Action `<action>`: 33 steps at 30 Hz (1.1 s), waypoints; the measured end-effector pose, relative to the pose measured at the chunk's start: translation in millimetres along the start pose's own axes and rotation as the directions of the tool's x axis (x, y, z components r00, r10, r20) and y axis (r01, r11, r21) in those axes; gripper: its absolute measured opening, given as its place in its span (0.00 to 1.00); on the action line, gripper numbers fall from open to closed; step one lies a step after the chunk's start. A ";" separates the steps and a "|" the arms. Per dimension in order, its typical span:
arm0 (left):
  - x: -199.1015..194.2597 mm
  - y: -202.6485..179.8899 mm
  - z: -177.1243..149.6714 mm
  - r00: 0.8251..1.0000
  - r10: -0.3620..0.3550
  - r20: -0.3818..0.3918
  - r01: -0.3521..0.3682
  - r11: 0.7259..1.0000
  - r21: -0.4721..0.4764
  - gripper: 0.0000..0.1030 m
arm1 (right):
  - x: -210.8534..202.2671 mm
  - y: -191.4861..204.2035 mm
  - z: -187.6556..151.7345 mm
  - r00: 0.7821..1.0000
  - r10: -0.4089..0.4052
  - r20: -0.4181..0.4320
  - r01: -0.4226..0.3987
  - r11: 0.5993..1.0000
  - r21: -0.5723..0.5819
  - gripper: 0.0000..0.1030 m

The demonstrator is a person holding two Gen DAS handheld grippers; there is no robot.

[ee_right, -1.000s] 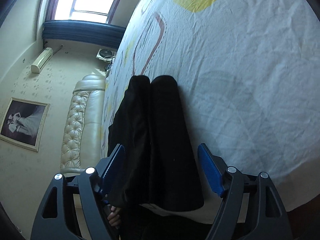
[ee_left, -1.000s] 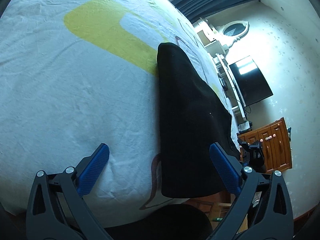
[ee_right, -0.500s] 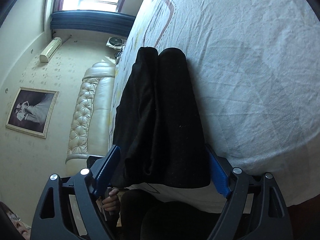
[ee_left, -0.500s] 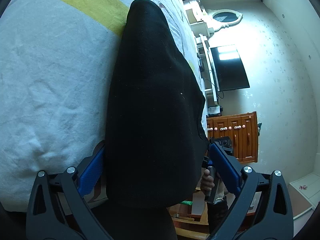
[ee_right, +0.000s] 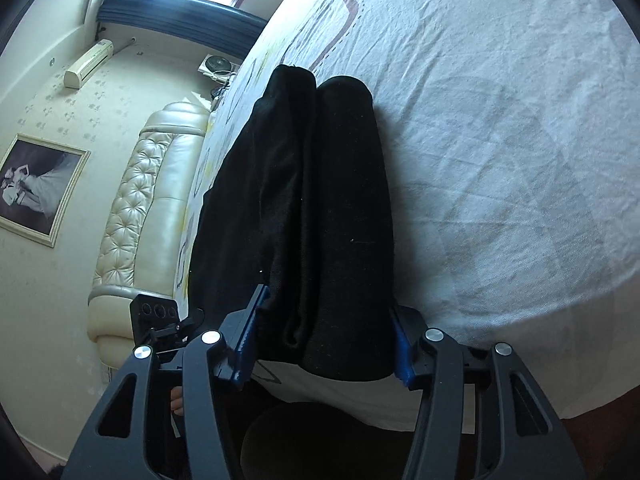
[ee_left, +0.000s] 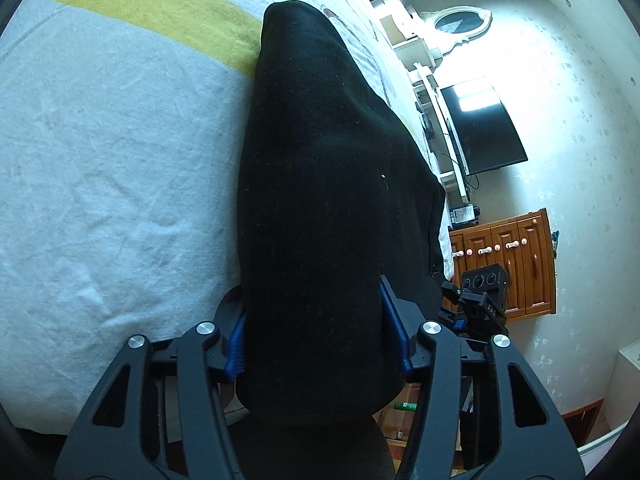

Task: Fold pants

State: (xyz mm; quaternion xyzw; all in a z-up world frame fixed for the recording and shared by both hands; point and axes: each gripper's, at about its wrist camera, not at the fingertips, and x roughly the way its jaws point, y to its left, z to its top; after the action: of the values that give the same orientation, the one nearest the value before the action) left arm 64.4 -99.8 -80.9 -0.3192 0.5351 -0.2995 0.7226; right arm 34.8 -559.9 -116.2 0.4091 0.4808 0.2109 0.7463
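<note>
Black pants point(ee_left: 320, 200) lie lengthwise on a bed point(ee_left: 100, 180) covered by a pale sheet with yellow patches, already narrowed into a long strip. The right wrist view shows two dark lengths point(ee_right: 316, 208) side by side, likely the legs laid together, though the black cloth hides its layers. The near end hangs at the bed's near edge. The left gripper point(ee_left: 318, 336) straddles that end, its blue fingers point(ee_left: 394, 332) closing with the cloth between them and touching its sides. The right gripper point(ee_right: 326, 338) does the same, fingers point(ee_right: 250, 328) closing around the cloth. The lengthwise fold looks done; folding the near end toward the far end remains.
</note>
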 end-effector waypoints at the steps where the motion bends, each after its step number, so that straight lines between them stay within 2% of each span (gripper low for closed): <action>1: -0.5 -0.5 0.1 1.000 0.006 0.004 -0.006 1.000 0.002 0.50 | -0.1 1.1 -0.1 1.000 -0.004 0.005 0.004 1.000 -0.001 0.52; 6: -1.3 0.1 2.1 1.000 0.023 0.009 -0.023 1.000 -0.013 0.48 | 2.5 6.7 -0.9 1.000 0.004 0.019 -0.004 1.000 0.009 0.52; 14: -19.8 3.3 11.7 0.995 0.101 0.020 -0.101 0.995 0.006 0.45 | 17.1 20.4 -4.9 1.000 0.006 0.002 -0.006 1.000 0.006 0.52; 24: -68.3 30.1 19.2 0.979 0.197 0.051 -0.197 0.980 -0.014 0.45 | 66.4 53.1 -8.1 0.996 0.025 -0.080 -0.028 0.999 -0.026 0.52; 33: -104.5 49.7 19.4 0.968 0.235 0.091 -0.231 0.971 -0.060 0.45 | 104.3 83.9 -11.0 0.991 0.018 -0.130 -0.025 0.998 -0.056 0.52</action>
State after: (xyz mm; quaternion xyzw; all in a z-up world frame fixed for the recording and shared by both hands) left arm 61.8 14.5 -54.6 -0.2858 0.5402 -0.1835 0.7700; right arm 78.4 -433.3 -107.0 0.3780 0.5174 0.2588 0.7228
